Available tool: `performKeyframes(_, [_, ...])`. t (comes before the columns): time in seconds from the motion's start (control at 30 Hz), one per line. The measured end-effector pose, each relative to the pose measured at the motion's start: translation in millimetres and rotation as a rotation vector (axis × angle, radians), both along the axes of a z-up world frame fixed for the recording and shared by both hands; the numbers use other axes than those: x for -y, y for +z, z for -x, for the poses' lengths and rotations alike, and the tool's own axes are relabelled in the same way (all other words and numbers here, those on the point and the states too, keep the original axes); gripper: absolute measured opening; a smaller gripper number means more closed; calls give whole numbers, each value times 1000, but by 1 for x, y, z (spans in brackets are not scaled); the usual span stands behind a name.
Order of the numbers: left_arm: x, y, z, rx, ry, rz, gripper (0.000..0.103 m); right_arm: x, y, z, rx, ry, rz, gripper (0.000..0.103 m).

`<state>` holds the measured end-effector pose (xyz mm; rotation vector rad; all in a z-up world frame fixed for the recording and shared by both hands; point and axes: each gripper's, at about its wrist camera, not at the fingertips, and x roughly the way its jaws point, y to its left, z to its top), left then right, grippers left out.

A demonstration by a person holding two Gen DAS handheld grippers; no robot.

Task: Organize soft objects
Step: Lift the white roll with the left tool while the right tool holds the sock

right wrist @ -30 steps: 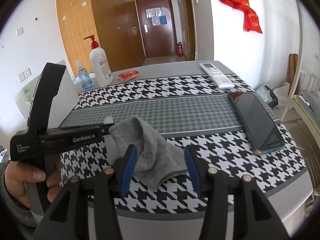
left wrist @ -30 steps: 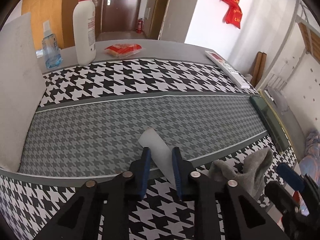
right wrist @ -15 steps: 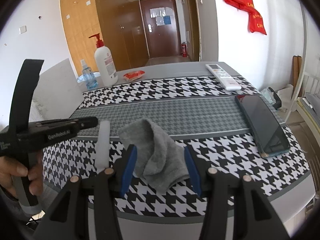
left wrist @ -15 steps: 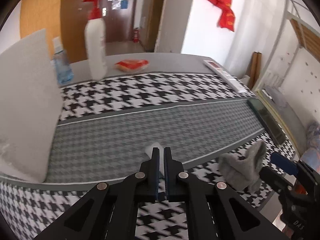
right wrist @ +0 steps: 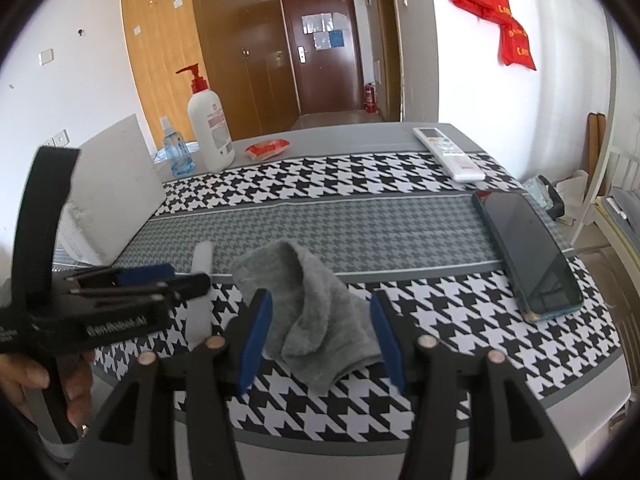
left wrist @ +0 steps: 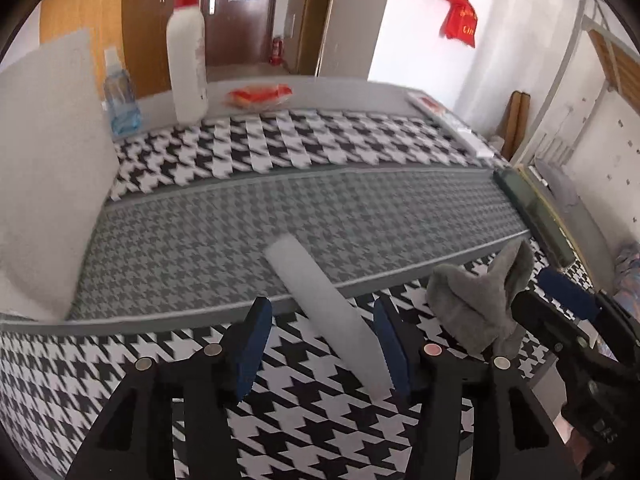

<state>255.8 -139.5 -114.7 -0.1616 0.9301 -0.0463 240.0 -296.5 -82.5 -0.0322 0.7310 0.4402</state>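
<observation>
A white foam strip [left wrist: 324, 304] lies on the houndstooth tablecloth between the open jaws of my left gripper [left wrist: 322, 344]; the jaws stand apart on either side and do not grip it. It also shows in the right wrist view [right wrist: 200, 280]. A crumpled grey sock [right wrist: 312, 312] lies on the cloth between the open jaws of my right gripper [right wrist: 316, 340]. The sock [left wrist: 476, 304] shows at the right in the left wrist view, with the right gripper [left wrist: 560, 320] beside it. The left gripper [right wrist: 120, 292] shows at the left in the right wrist view.
A white foam sheet [left wrist: 44, 184] leans at the left. A pump bottle [right wrist: 210, 132], a small spray bottle [right wrist: 176, 152], a red packet [right wrist: 267, 148], a remote [right wrist: 448, 154] and a dark phone [right wrist: 524, 252] lie on the table. The table's front edge [right wrist: 400, 444] is near.
My left gripper, shut on the foam strip half a second ago, has opened wide and the strip lies free between its jaws. The right gripper stays open around the sock.
</observation>
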Motion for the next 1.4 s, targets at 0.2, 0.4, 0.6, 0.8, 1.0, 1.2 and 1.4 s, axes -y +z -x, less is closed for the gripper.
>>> performKeyframes(0.2, [1,-2,-7,-13,48,-1,55,-1,-3,-7,-7,6,0,65])
performKeyframes(0.4, [10,-3,-12,-17,52,-51,35,1,-6,-10,-23,1,-4,65])
performKeyframes(0.6, [9,-4,-12,-3,50,-66,20,-2,-3,-6,-10,13,10,65])
performKeyframes(0.8, [-1,1,-6,17,6,-23,17,-5,-8,-7,-22,15,24,65])
performKeyframes(1.0, [-13,11,6,66,-2,-29,16,-11,-9,-9,-31,19,38,65])
performKeyframes(1.2, [-25,18,19,103,-24,-50,16,-18,-11,-10,-37,30,50,65])
performKeyframes(1.4, [-30,26,29,156,-68,-81,16,-22,-16,-12,-57,34,53,65])
